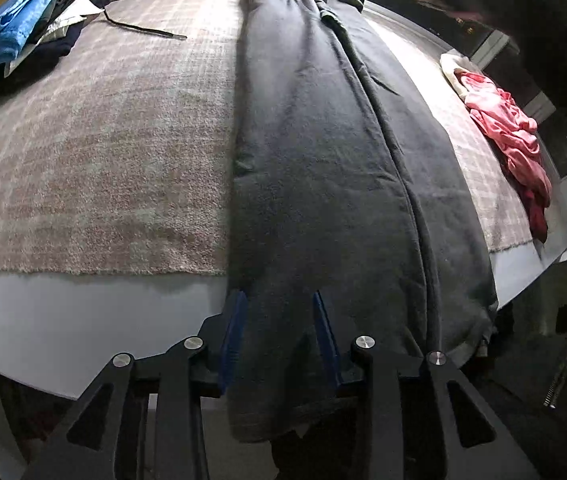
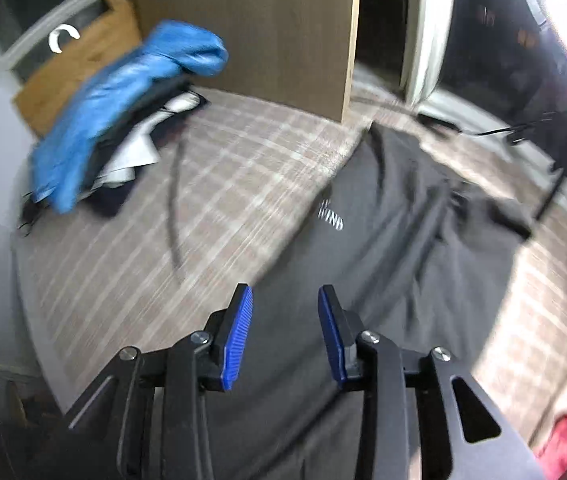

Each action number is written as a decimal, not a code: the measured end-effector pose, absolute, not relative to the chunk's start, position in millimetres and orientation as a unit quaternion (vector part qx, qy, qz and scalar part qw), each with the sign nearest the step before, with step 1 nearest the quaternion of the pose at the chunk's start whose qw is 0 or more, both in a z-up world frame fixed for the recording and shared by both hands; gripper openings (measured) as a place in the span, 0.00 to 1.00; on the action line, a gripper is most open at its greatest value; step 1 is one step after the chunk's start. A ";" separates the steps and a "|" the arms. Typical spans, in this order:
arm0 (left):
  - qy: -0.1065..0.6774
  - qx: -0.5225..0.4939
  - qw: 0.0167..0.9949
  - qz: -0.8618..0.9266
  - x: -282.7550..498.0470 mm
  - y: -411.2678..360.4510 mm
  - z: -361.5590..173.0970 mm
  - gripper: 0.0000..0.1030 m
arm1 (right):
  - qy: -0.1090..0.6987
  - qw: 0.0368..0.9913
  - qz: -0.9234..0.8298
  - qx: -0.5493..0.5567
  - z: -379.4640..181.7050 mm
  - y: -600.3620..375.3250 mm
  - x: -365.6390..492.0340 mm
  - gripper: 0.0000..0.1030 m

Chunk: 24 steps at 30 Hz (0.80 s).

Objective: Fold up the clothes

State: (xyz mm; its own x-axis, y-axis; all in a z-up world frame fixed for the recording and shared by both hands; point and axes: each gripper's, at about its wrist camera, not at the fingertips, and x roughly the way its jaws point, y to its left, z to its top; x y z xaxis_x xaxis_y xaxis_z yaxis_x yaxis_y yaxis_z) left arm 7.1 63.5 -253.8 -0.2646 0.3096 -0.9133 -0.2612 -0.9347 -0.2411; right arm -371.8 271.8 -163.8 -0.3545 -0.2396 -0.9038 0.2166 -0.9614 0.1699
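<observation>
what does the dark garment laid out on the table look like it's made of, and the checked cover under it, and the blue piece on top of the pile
Dark garment: probably cotton fleece or sweatshirt knit; matte, faintly fuzzy, soft folds.
Checked cover: looks like a napped woven blanket or low-pile rug; nubby surface, slightly frayed edge.
Blue piece: likely a smooth synthetic such as nylon or satin; it shows a sheen and sharp creases. Blur in the right wrist view limits certainty.

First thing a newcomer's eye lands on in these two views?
The long dark garment, laid lengthwise down the middle of the checked blanket, its near end hanging off the table between the left gripper fingers. Then the colour: a blue garment topping the far-left pile, and a crumpled pink garment at the right edge.
</observation>
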 end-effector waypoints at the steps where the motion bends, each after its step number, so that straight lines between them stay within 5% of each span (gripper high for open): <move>1: -0.024 -0.580 0.177 0.795 7.1 63.7 -253.8 0.34 | -0.012 0.133 -0.816 0.563 -174.9 268.6 -391.8 0.33; 9: -0.035 -0.584 0.166 0.794 5.6 64.1 -254.2 0.34 | -0.007 0.110 -0.773 0.625 -229.2 254.0 -450.5 0.33; 13: -0.031 -0.581 0.163 0.797 4.6 66.7 -255.6 0.22 | -0.004 0.113 -0.768 0.630 -233.8 252.2 -452.6 0.08; 15: -0.031 -0.580 0.161 0.798 3.6 64.4 -256.5 0.16 | -0.010 0.128 -0.769 0.626 -233.1 251.2 -453.4 0.06; 20: -0.044 -0.582 0.165 0.795 1.8 58.6 -258.8 0.12 | -0.058 0.130 -0.768 0.624 -237.0 251.7 -464.5 0.05; 24: -0.041 -0.586 0.165 0.793 7.4 65.2 -259.4 0.12 | -0.013 0.126 -0.766 0.630 -235.7 243.2 -462.6 0.13</move>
